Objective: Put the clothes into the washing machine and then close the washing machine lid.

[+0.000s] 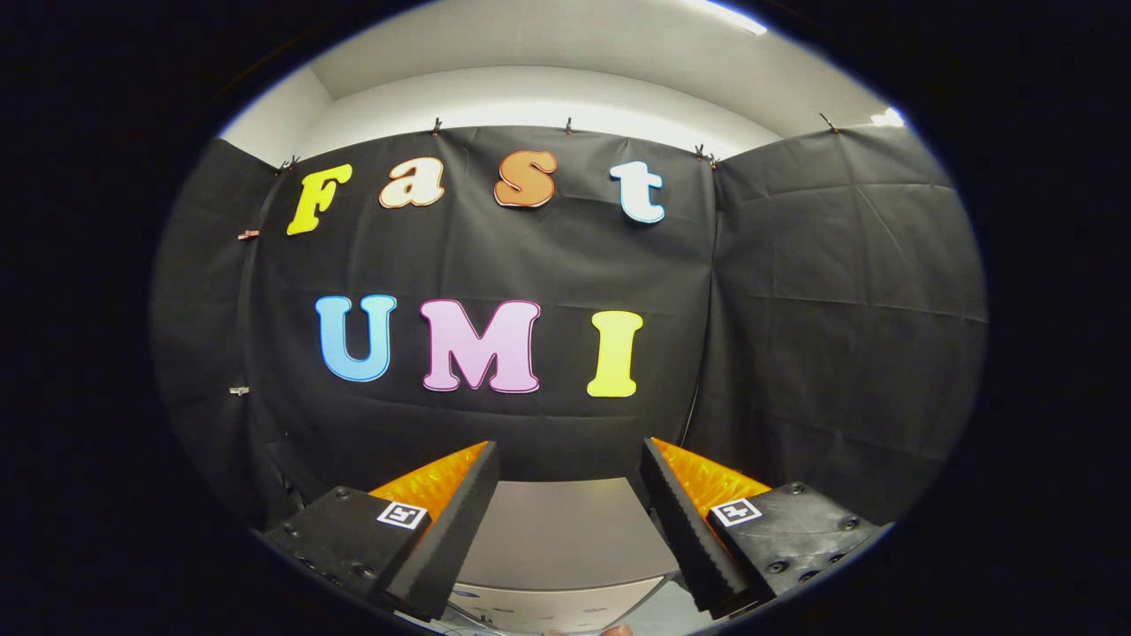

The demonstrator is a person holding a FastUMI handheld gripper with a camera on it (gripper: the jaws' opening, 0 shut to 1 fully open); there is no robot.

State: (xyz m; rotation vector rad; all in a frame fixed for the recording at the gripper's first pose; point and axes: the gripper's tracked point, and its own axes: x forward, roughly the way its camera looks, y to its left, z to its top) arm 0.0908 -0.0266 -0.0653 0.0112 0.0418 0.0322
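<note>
Your gripper [565, 473] is held up high and looks at the black cloth wall [795, 309] of the booth. Your 2 fingers [451, 521] are spread wide apart. They hold nothing, and there is a big gap between them.

Down in that gap, between the fingers and a little below them, you can see the flat grey top of the washing machine [557, 530]. It looks smooth and plain. At its near edge there is a lighter strip with some small marks on it, but they are too small to make out. You cannot tell from here if the lid is up or down.

Beyond the fingers the black cloth hangs from small clips [436, 126] along its top edge. Above the cloth there is a pale wall [530, 97] and a bright light [733, 16].
</note>
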